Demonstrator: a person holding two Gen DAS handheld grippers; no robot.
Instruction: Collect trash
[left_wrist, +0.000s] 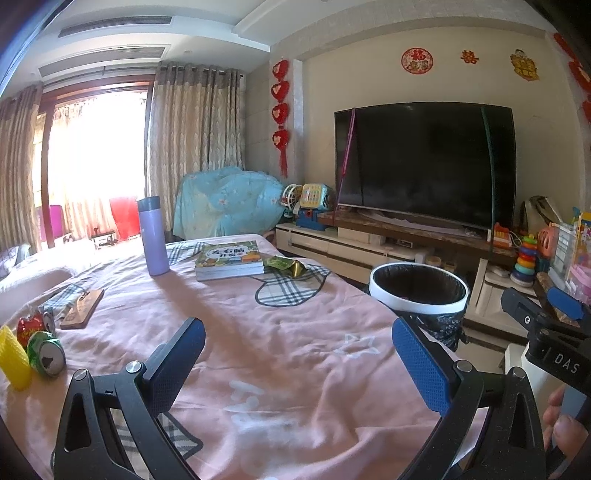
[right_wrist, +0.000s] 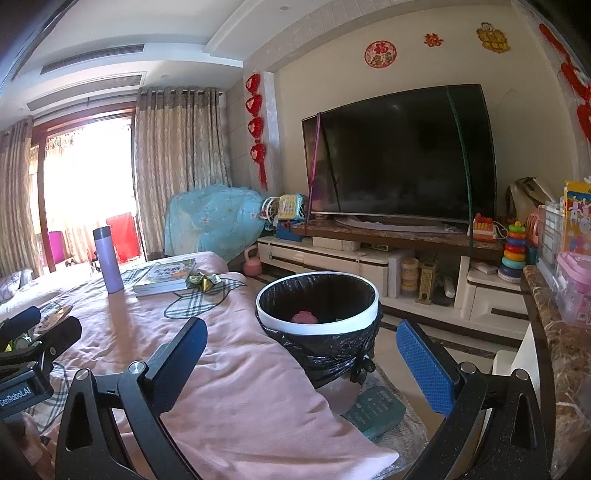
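Pink-covered table (left_wrist: 280, 339): bottle (left_wrist: 152, 236), books (left_wrist: 229, 259), maybe wrappers (left_wrist: 286, 265).

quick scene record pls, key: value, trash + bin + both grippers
surface: table under pink cloth
bin: black-lined trash bin beside the table's edge, pink item inside
trash_left: crushed green can, red wrapper, yellow object at the table's left edge
trash_far: green-gold wrapper beside the book
not_trash: purple bottle, upright
left gripper: jaws open, empty, over the cloth
right gripper: jaws open, empty, facing the bin
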